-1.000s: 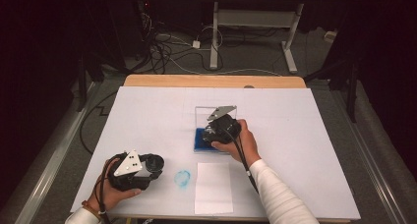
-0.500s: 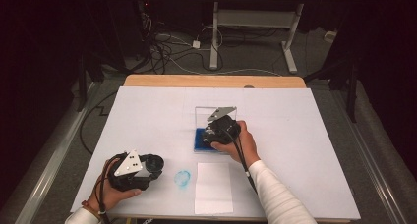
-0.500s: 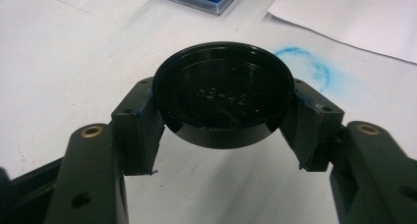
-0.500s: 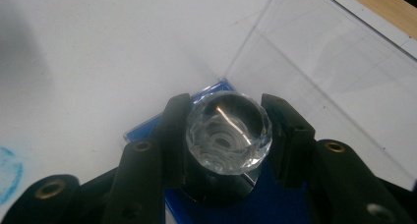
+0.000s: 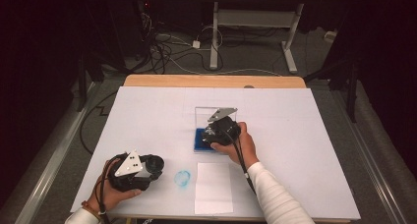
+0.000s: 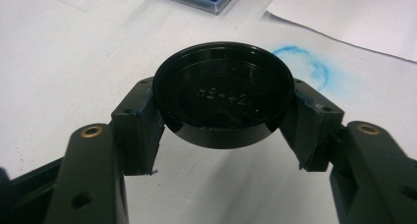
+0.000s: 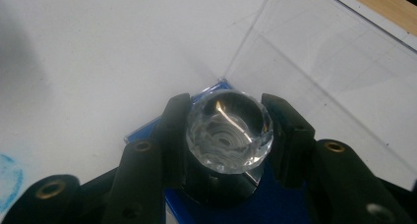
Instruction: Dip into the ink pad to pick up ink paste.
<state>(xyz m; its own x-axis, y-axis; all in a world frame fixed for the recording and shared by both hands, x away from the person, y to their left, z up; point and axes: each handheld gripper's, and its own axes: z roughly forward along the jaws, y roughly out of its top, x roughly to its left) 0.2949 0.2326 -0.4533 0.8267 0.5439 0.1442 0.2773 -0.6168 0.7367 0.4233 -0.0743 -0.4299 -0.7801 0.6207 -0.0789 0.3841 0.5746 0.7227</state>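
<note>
Bright overhead-lit table (image 5: 147,116), dark surroundings, soft blurry close-ups

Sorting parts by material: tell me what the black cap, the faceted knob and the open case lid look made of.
Black cap: glossy moulded plastic, raised characters inside.
Faceted knob: clear glass or acrylic, facets catching light; can't tell which.
Case lid: thin clear plastic, table visible through it.
</note>
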